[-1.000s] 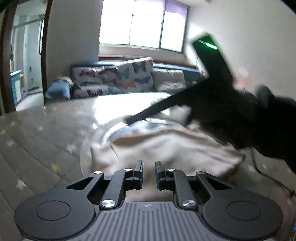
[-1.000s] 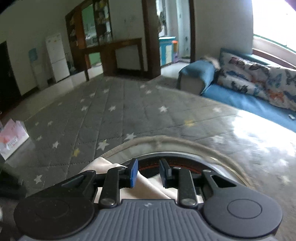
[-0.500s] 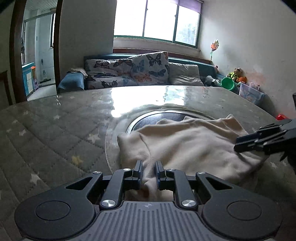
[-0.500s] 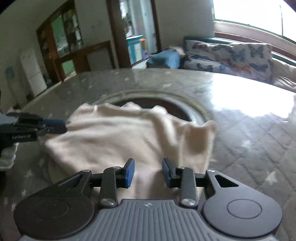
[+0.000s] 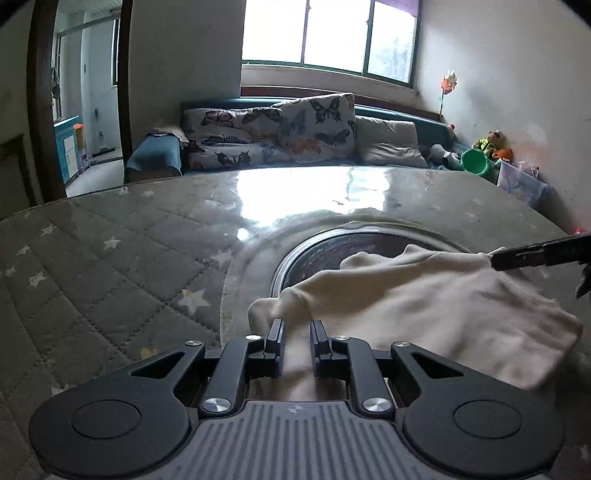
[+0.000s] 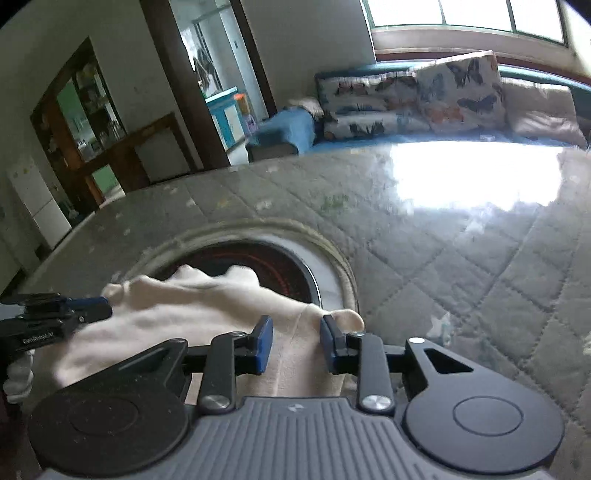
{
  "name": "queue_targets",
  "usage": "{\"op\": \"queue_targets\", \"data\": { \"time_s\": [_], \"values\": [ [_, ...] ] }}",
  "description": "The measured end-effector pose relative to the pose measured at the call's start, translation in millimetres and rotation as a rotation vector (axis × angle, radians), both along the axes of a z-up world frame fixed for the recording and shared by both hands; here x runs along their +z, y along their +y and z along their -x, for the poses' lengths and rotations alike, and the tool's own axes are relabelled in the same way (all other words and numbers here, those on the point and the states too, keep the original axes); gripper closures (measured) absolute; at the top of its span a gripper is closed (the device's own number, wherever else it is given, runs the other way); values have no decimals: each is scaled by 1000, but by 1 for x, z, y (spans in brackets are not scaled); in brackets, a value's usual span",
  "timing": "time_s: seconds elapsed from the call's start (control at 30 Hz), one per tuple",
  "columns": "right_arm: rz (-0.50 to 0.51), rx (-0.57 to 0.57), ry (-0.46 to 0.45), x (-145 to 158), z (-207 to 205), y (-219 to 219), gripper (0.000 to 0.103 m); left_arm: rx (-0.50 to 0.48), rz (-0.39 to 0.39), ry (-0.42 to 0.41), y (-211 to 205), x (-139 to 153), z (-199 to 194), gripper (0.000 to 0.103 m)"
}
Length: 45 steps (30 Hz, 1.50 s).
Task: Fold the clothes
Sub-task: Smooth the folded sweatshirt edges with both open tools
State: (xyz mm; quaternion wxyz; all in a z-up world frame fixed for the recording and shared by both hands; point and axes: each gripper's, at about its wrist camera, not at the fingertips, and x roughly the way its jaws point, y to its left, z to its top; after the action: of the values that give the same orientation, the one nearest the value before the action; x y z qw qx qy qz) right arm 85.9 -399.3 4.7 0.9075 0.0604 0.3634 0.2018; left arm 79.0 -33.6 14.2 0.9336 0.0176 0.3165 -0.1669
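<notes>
Lying across the quilted, star-printed table cover (image 5: 110, 266), the cream garment (image 5: 424, 306) partly covers the dark round recess (image 5: 332, 247) at the table's middle. In the left wrist view the cloth spreads from 6 o'clock out toward 3 o'clock, its far edge rumpled over the recess rim.

The left gripper (image 5: 297, 341) sits at the cloth's near edge, at 6 o'clock in its own view. Its 2 fingers stand a narrow gap apart with cream fabric running up between them; whether they pinch the cloth I cannot tell.

The right gripper (image 6: 295, 341) has its blue-padded fingers parted wider, with a fold of the garment (image 6: 207, 306) lying between them, not squeezed. In the left wrist view its dark tip (image 5: 535, 254) shows at 3 o'clock, touching the cloth's far corner.

Beyond the table, at 12 o'clock, a sofa with butterfly cushions (image 5: 280, 133) stands under a window (image 5: 325, 33).
</notes>
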Motion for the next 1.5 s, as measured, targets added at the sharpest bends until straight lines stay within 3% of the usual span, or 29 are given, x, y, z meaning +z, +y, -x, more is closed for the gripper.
{"op": "queue_targets", "data": {
  "time_s": [0.23, 0.53, 0.73, 0.97, 1.17, 1.23, 1.33, 1.5],
  "values": [
    [41, 113, -61, 11, 49, 25, 68, -59, 7, -54, -13, 15, 32, 84],
    [227, 162, -119, -9, 91, 49, 60, -94, -100, -84, -25, 0, 60, 84],
    [214, 193, -182, 3, 105, 70, 55, -115, -83, -135, -35, 13, 77, 81],
    [236, 206, -165, -19, 101, 92, 49, -125, -119, -106, -45, -9, 79, 80],
    [240, 219, -186, -9, 101, 95, 47, -124, -101, -125, -45, 5, 80, 79],
    [230, 221, -197, -6, 96, 100, 44, -110, -90, -135, -44, 9, 77, 71],
    [207, 222, -187, -9, 84, 109, 35, -77, -92, -104, -42, 4, 69, 70],
    [201, 217, -158, -20, 77, 115, 34, -53, -94, -79, -39, 0, 67, 70]
  ]
}}
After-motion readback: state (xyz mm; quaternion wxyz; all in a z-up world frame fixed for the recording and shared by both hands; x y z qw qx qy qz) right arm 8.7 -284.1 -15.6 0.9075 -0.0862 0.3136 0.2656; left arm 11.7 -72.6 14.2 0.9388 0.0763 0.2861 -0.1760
